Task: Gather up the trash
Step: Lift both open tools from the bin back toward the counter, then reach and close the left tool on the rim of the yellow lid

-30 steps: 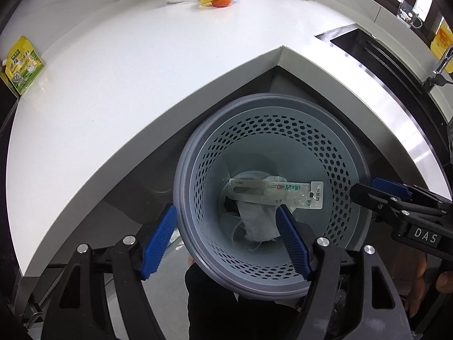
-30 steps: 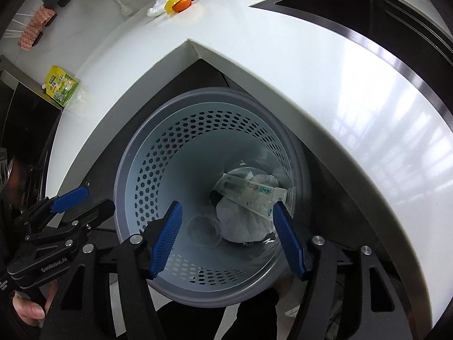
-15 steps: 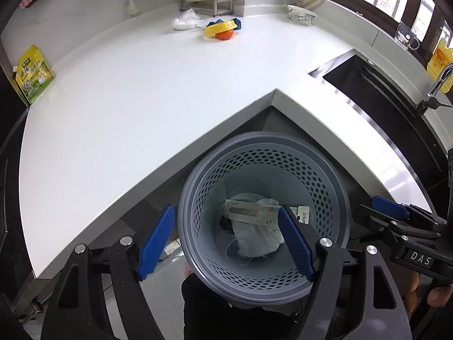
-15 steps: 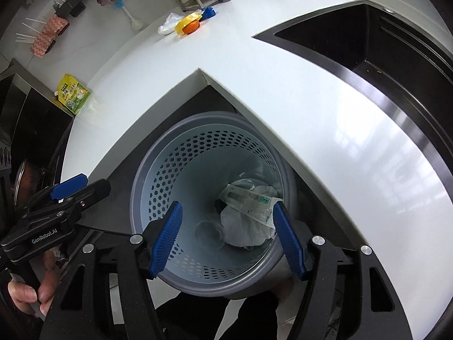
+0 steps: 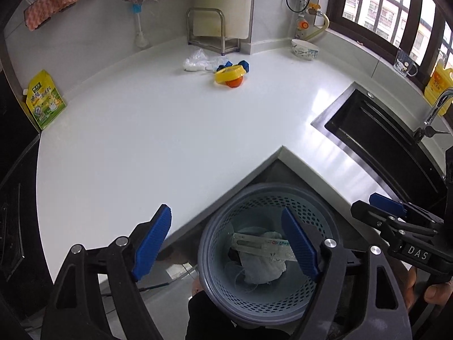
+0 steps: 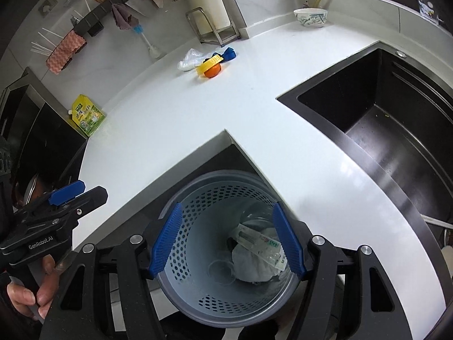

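Both tools have lifted away from the bin since a second ago, so way more of the white desk (image 5: 170, 130) shows now. The left tool (image 5: 226, 243) is opening, nothing between its jaws; the right tool (image 6: 228, 243) sits apart and empty too. The trash, a crumpled tissue (image 6: 254, 266) and a clear wrapper (image 6: 260, 245), lies in the grey perforated bin (image 6: 198, 212) at 6 o'clock. Orange thing with yellow lid (image 5: 230, 76) sits at 12.

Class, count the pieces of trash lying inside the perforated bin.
3 visible: a flat plastic wrapper on top, crumpled white tissue beneath it, and a clear round lid beside them on the bin floor. More may be hidden underneath.
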